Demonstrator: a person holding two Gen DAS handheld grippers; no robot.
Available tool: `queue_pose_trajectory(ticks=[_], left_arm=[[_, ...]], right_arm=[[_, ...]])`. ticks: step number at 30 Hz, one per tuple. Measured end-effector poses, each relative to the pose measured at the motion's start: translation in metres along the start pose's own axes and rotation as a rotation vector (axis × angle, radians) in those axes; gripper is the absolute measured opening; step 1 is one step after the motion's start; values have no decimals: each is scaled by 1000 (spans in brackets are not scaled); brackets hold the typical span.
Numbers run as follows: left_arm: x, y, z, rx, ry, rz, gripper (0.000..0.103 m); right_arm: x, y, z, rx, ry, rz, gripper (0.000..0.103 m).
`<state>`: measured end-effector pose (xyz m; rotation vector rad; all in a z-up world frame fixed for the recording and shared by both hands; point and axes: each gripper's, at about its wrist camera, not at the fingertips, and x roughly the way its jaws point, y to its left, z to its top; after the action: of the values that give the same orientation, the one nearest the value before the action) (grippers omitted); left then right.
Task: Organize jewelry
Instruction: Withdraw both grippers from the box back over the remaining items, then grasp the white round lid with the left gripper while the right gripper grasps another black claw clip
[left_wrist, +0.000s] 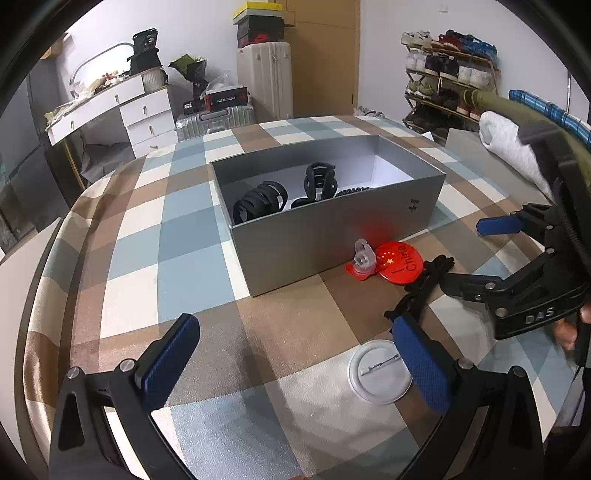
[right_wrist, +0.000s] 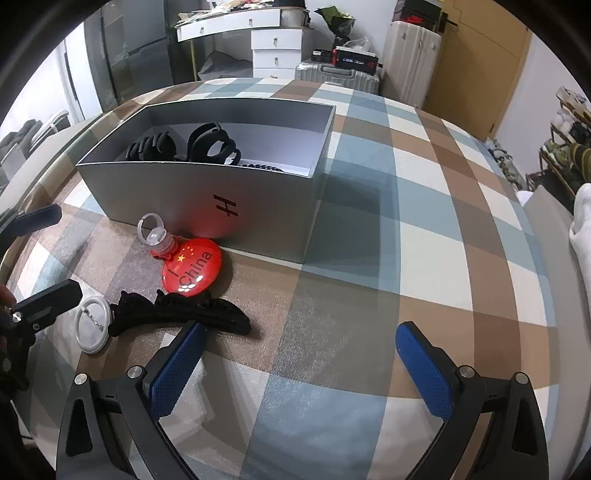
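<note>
A grey open box (left_wrist: 325, 236) stands mid-table and holds two black hair claws (left_wrist: 260, 201) (left_wrist: 319, 181) and a dark bead bracelet (left_wrist: 352, 192). In front of the box lie a red "I China" badge (left_wrist: 400, 264), a clear plastic ring (left_wrist: 364, 258), a long black hair clip (left_wrist: 424, 288) and a white badge lying face down (left_wrist: 380, 371). My left gripper (left_wrist: 295, 365) is open above the cloth, with its right pad beside the white badge. My right gripper (right_wrist: 301, 369) is open, its left pad just in front of the black hair clip (right_wrist: 181, 314).
A checked cloth (right_wrist: 406, 206) covers the table. A white folded towel (left_wrist: 509, 144) lies at its far right edge. Behind the table stand a white dresser (left_wrist: 147, 114), suitcases (left_wrist: 264, 77) and a shoe rack (left_wrist: 447, 81).
</note>
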<state>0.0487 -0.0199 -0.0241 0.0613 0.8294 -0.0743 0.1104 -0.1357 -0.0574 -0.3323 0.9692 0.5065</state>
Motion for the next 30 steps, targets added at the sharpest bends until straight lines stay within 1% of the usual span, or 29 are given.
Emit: queue_pose_trajectory(ticks=[3, 5, 8, 11, 14, 27, 28, 30], left_arm=[[0, 3, 0, -14, -6, 8, 102], [-2, 8, 1, -49, -20, 23, 102], [-3, 16, 2, -91, -32, 24, 102], [-4, 21, 3, -110, -37, 33, 102], [-4, 24, 4, -124, -36, 34, 102], [-3, 22, 4, -118, -25, 37, 102], [-3, 21, 3, -118, -23, 37, 102], [-3, 20, 3, -113, -22, 38, 102]], right_arm=[[-8, 3, 0, 10, -13, 105, 103], [-13, 8, 0, 6, -32, 161, 103], [-13, 21, 0, -16, -34, 202, 103], [-8, 31, -1, -27, -23, 227, 103], [-3, 40, -2, -46, -16, 228, 103], [1, 51, -2, -59, -36, 130, 103], [1, 51, -1, -56, -40, 127, 102], [0, 50, -1, -55, -49, 129, 94]])
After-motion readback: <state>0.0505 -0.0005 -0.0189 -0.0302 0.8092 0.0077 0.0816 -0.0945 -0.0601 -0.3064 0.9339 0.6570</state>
